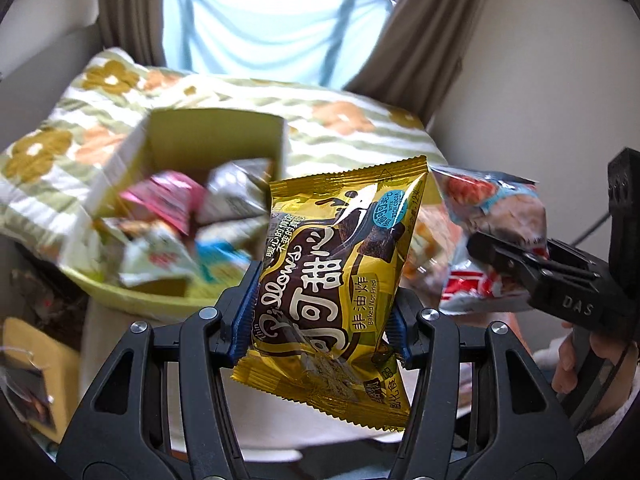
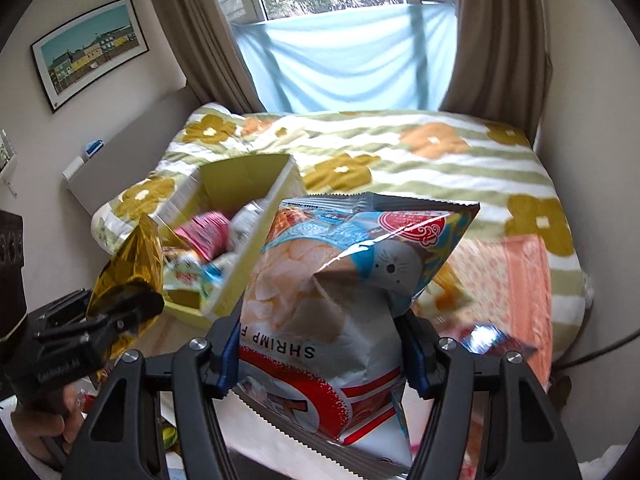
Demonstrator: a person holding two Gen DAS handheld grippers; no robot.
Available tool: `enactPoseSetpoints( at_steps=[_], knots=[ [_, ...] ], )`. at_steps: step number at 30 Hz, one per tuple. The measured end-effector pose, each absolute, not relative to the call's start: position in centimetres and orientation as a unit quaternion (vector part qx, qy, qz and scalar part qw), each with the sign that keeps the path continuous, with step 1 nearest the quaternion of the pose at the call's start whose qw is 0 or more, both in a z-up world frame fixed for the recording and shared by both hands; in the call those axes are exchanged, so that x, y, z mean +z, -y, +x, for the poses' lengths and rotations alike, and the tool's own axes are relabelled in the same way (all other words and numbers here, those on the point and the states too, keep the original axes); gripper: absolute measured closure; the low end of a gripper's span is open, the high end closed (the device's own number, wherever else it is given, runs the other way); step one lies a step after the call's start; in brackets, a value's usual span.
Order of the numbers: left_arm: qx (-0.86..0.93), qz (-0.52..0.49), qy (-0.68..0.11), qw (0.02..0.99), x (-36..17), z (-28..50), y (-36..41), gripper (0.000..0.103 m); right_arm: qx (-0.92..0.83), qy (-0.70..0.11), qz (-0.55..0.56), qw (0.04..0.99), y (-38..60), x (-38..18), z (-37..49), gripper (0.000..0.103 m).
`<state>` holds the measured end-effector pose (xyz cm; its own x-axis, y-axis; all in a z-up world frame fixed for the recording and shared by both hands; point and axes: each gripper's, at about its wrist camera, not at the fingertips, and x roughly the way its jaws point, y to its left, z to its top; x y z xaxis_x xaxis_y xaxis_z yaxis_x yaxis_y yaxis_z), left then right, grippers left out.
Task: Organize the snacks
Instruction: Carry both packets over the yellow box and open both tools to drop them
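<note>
My left gripper (image 1: pixel 322 312) is shut on a gold and brown cocoa pillow snack packet (image 1: pixel 340 264), held up in the air. My right gripper (image 2: pixel 320 356) is shut on a white, red and blue shrimp chip bag (image 2: pixel 332 300), also lifted. Each gripper appears in the other's view: the right gripper (image 1: pixel 500 248) with the shrimp chip bag (image 1: pixel 496 208) at the right, the left gripper (image 2: pixel 132 304) with the gold packet (image 2: pixel 132 264) at the left. A yellow cardboard box (image 1: pixel 216 136) lies ahead on the bed, holding several snack packets (image 1: pixel 168 200).
The box (image 2: pixel 256 208) rests on a bed with a striped, flowered blanket (image 2: pixel 420 148). An orange cloth (image 2: pixel 508 276) and loose snack packets (image 2: pixel 496 340) lie to the right. A window with blue fabric (image 2: pixel 348 68) and brown curtains stands behind. A hand (image 1: pixel 576 360) holds the right gripper.
</note>
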<state>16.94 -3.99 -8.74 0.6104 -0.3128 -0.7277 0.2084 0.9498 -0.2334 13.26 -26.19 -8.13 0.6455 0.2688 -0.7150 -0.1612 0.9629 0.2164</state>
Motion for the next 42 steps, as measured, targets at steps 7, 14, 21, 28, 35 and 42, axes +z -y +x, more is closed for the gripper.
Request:
enactPoseSetpoints(
  at_steps=[7, 14, 21, 28, 35, 42],
  knots=[
    [-0.124, -0.054, -0.413, 0.901, -7.6, 21.1, -4.1, 0.052, 0.136, -0.397, 0.063, 0.905, 18.4, -7.3, 16.9, 0.043],
    [-0.116, -0.049, -0.433, 0.893, -9.4, 26.0, -11.0, 0.052, 0.143, -0.396, 0.063, 0.905, 11.4, -7.8, 20.4, 0.043],
    [-0.148, -0.037, -0.458, 0.876, -12.1, 29.9, -13.0, 0.052, 0.121, -0.415, 0.079, 0.898, 7.9, -9.9, 22.0, 0.043],
    [-0.161, -0.007, -0.465, 0.871, -13.8, 31.6, -12.2, 0.001, 0.102, -0.44, 0.075, 0.889, 7.4, -11.1, 23.8, 0.043],
    [-0.171, -0.03, -0.479, 0.86, -14.3, 32.5, -13.4, 0.0, 0.083, -0.474, 0.071, 0.874, 8.2, -12.6, 25.3, 0.043],
    [-0.149, -0.004, -0.483, 0.863, -13.8, 32.4, -12.7, 0.0, 0.105, -0.493, 0.067, 0.861, 8.4, -13.1, 27.6, 0.043]
  ],
)
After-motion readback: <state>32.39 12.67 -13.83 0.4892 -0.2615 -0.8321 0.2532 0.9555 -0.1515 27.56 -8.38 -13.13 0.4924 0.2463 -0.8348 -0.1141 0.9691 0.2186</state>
